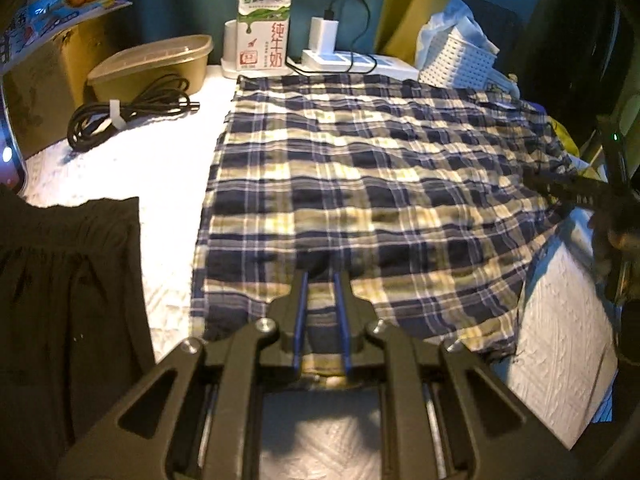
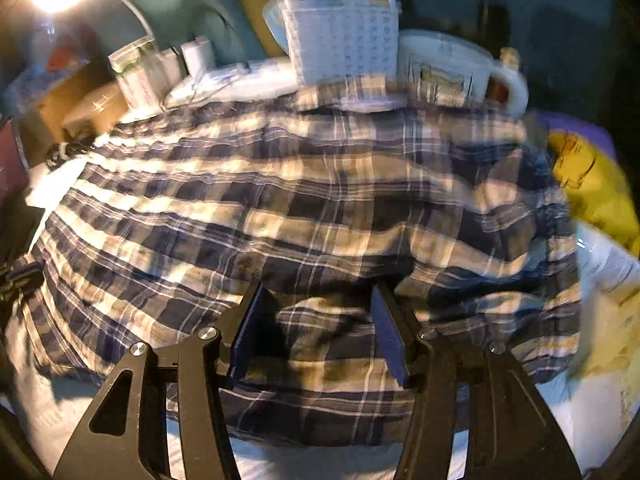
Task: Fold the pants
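While your left gripper point(image 1: 320, 276) has its blue pads drawn close together over the near hem of the plaid pants point(image 1: 360, 184), check that cloth is really caught there: a fold of plaid shows in the narrow gap, so I judge it pinched, but the tips are sunk in shadow. The pants lie spread flat on the white table cover point(image 1: 152, 168), filling the middle of the left wrist view from about 12 o'clock down to 6, with the milk carton point(image 1: 262, 32) and charger block point(image 1: 325, 34) just beyond their far edge at 12.

Your right gripper point(image 2: 316, 312) stands with its jaws spread wide, plaid between and beneath them, and no pad pressing on it. To fold cleanly, I would set those jaws on the hem level with the left grip before closing, take both layers, and lift the two corners evenly so the fold line runs straight.

Much is hard to read. Motion blur smears the whole right wrist view, so the white basket point(image 2: 340, 40) at 12 and the mug point(image 2: 508, 84) at 1 o'clock are soft. A dark garment point(image 1: 68, 280) at 8 o'clock in the left view is cut off by the frame. Whether the pants' right edge hangs off the table, I cannot tell.
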### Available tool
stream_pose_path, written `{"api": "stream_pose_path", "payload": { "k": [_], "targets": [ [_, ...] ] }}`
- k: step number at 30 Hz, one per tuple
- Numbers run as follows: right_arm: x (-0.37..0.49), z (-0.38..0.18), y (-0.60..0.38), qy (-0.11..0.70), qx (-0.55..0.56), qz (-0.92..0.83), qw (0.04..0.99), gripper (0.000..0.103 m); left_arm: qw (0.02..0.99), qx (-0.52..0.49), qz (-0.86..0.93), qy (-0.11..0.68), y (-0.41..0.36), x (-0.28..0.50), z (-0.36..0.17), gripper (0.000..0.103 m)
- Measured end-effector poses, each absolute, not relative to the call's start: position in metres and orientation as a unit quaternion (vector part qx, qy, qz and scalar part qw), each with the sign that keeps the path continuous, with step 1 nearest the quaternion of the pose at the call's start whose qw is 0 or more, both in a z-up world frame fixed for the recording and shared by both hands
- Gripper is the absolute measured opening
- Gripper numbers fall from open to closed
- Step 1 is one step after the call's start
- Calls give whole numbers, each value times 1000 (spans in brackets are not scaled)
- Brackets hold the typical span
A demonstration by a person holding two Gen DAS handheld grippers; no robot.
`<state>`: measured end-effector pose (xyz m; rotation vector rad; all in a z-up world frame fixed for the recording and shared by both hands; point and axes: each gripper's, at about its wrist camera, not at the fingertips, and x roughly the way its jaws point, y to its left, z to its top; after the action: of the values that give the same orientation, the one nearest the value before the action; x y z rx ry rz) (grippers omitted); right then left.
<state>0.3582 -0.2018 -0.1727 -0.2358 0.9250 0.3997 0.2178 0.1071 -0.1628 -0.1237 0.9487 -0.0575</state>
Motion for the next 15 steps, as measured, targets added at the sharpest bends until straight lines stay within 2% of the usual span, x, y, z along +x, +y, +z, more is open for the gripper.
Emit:
{"api": "stream_pose_path", "payload": {
  "k": [9, 13, 15],
  "targets": [
    [309, -155, -256, 444, -84, 148, 880, 56, 891, -68, -20, 448, 105, 214, -151, 15],
    [290, -152, -286, 450, -20, 139, 882, 57, 903, -82, -14, 421, 110, 208, -137, 15],
    [290, -157, -298, 456, 17, 132, 880, 64, 908, -86, -3, 409, 114, 207, -130, 15]
  ]
}}
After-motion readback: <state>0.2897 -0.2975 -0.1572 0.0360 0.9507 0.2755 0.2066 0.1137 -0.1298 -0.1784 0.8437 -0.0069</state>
